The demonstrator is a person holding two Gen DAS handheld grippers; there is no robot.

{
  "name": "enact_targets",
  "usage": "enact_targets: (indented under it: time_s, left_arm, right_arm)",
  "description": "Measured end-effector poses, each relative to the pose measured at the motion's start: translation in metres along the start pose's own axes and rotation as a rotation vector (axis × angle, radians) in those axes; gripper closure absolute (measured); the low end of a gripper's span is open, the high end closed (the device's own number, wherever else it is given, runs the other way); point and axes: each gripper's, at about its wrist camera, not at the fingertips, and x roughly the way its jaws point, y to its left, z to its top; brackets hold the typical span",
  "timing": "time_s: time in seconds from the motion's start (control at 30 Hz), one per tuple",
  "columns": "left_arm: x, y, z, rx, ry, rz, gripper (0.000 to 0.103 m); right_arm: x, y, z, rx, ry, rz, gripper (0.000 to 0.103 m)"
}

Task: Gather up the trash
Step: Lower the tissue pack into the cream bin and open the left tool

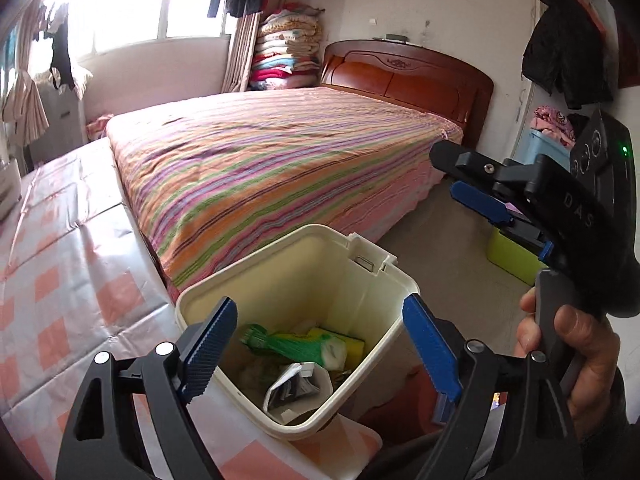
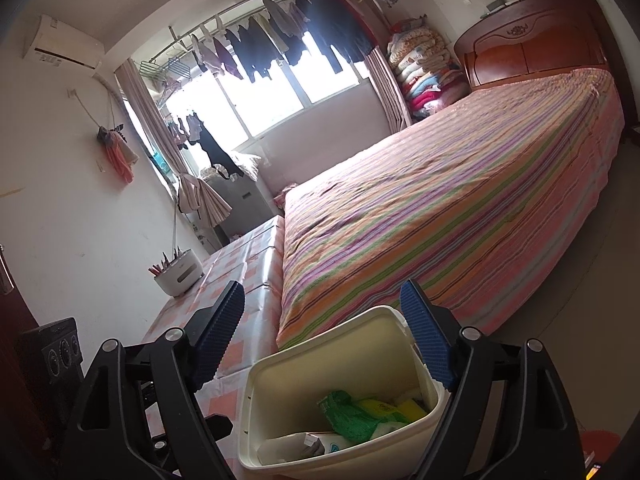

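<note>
Striped bedspread covers the bed [image 1: 280, 168], beside a table [image 1: 60, 280] in pink-checked cloth. At the table's near corner stands the cream trash bin [image 1: 304, 276], already holding a green net bag [image 1: 288, 346] and crumpled wrappers [image 1: 296, 388]. Left gripper [image 1: 320, 348] and right gripper [image 2: 324, 340] hover above it, jaws spread and empty. No loose trash shows, so collecting seems nearly done.

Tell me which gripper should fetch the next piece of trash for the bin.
Probably either; slight edge to the left gripper. It hangs open and empty directly over the cream bin, beside the checked tabletop. The right gripper is open and empty too. No loose trash shows.
</note>
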Motion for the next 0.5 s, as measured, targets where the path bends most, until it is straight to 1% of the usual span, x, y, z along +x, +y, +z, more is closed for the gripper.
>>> enact_targets:
  time_s: [0.07, 0.23, 0.5]
  left_arm:
    - [-0.004, 0.002, -0.001, 0.004, -0.009, 0.010, 0.020]
    - [-0.009, 0.013, -0.003, -0.002, 0.002, 0.030, 0.020]
    - [-0.027, 0.052, -0.010, -0.079, -0.007, 0.077, 0.020]
  right_arm:
    - [-0.001, 0.004, 0.001, -0.001, -0.002, 0.008, 0.024]
    - [0.010, 0.017, -0.004, -0.015, 0.011, 0.022, 0.023]
    - [0.033, 0.054, -0.014, -0.049, 0.046, 0.074, 0.022]
